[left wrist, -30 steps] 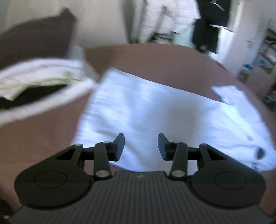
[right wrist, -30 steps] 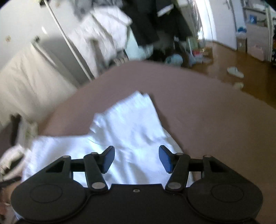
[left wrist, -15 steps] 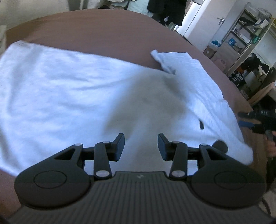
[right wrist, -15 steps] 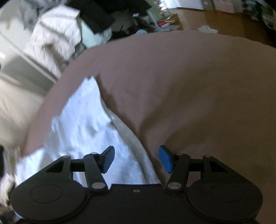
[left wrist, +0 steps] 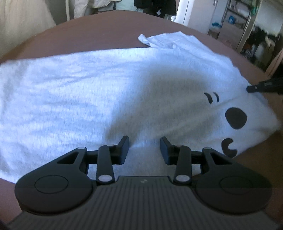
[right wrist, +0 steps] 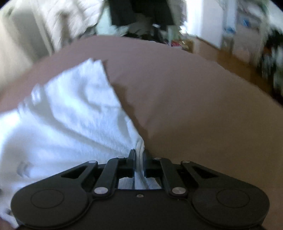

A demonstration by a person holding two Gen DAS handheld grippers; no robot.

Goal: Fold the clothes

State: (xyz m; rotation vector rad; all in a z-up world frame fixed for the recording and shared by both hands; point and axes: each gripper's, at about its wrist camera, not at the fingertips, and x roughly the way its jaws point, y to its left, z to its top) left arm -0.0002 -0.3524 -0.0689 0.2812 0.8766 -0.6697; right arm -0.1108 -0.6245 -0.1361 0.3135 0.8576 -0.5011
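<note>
Right now the fluffy white fleece garment with black printed shapes (left wrist: pixel 109 92) lies spread flat across the brown-covered bed (left wrist: pixel 106 31), taking up most of the left wrist view, one sleeve end (left wrist: pixel 146 39) bunched up toward the bed's far edge. And the right tool (right wrist: pixel 139 159) has just snapped closed — a fold of the white fabric's edge (right wrist: pixel 138 150) is pinched between its black pads, right where the garment meets bare brown cover. From the left wrist camera that same right tool (left wrist: pixel 254 87) pokes in from the right-hand edge, its tip touching the garment's border. Meanwhile the left tool (left wrist: pixel 144 147) hangs over the near part of the garment, jaws apart, nothing between them but fleece below. Beyond the bed's far edge, blurred: hanging dark and pale clothes (right wrist: pixel 141 12), a wooden floor (right wrist: pixel 230 58), some shelving (left wrist: pixel 238 19).
</note>
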